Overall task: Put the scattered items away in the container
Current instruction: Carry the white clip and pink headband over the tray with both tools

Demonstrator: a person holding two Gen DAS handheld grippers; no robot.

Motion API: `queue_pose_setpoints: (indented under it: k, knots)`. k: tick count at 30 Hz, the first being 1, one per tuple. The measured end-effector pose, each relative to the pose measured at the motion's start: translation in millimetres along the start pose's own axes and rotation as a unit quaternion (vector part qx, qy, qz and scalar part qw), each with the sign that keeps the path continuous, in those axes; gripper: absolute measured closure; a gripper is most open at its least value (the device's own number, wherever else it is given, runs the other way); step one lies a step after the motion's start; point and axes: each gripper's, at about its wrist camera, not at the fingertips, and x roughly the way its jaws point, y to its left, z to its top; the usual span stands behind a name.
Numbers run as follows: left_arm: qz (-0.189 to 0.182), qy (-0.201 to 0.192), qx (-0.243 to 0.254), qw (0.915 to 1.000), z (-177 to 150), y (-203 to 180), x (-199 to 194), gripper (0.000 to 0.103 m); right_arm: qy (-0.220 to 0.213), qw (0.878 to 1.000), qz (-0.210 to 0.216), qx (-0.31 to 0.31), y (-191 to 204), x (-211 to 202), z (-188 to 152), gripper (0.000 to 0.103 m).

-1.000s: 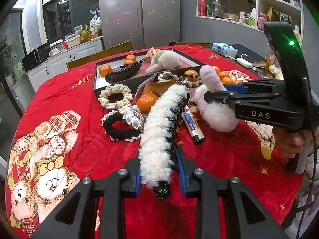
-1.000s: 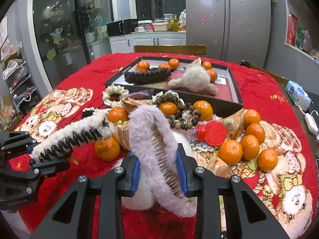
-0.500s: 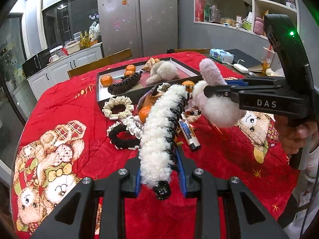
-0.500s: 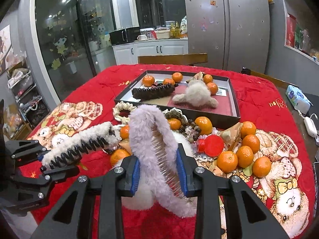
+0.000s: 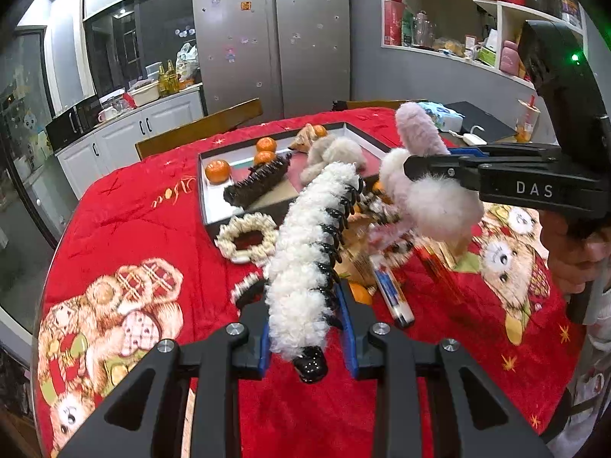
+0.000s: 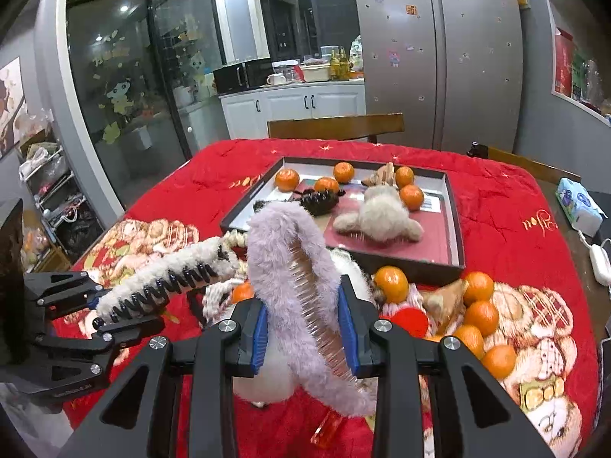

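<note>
My left gripper [image 5: 307, 334] is shut on a long white fluffy hair claw clip [image 5: 305, 252] with black teeth, held above the red tablecloth; the same clip [image 6: 168, 278] shows at left in the right wrist view. My right gripper [image 6: 301, 334] is shut on a pinkish-lilac furry hair clip [image 6: 294, 267] with a white pompom beneath it; that pink clip [image 5: 424, 175] also shows in the left wrist view. Beyond both lies the dark-rimmed tray [image 6: 456, 236], holding oranges, a dark claw clip [image 5: 257, 185] and a beige fluffy clip [image 6: 380, 215].
Scattered near the tray are a cream scrunchie [image 5: 248, 236], a black scrunchie [image 5: 248, 290], several oranges [image 6: 481, 313], a red lid [image 6: 410, 322], a tube [image 5: 391, 294] and beads. A tissue pack [image 6: 578, 206] and a charger lie at the right. Chairs stand behind the table.
Both grippers have risen with their clips still held, so the table and the tray look farther below. The scattered items have not moved.
</note>
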Motion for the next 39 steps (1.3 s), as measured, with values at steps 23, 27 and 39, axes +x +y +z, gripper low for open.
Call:
queue_pose_setpoints:
  k: [23, 27, 39]
  knots:
    - [0.030, -0.012, -0.019, 0.9993, 117.1, 75.3, 75.5, 0.073, 0.005, 0.999, 0.032, 0.018, -22.0, 88.8, 110.4, 0.073]
    - [0.024, 0.001, -0.031, 0.9992, 133.2, 92.2, 101.1, 0.073, 0.009, 0.998, 0.043, 0.034, -27.0, 112.0, 124.9, 0.073]
    - [-0.009, 0.040, -0.072, 0.9966, 150.6, 117.8, 173.4, 0.073, 0.019, 0.998, 0.026, 0.051, -46.5, 170.4, 145.8, 0.073]
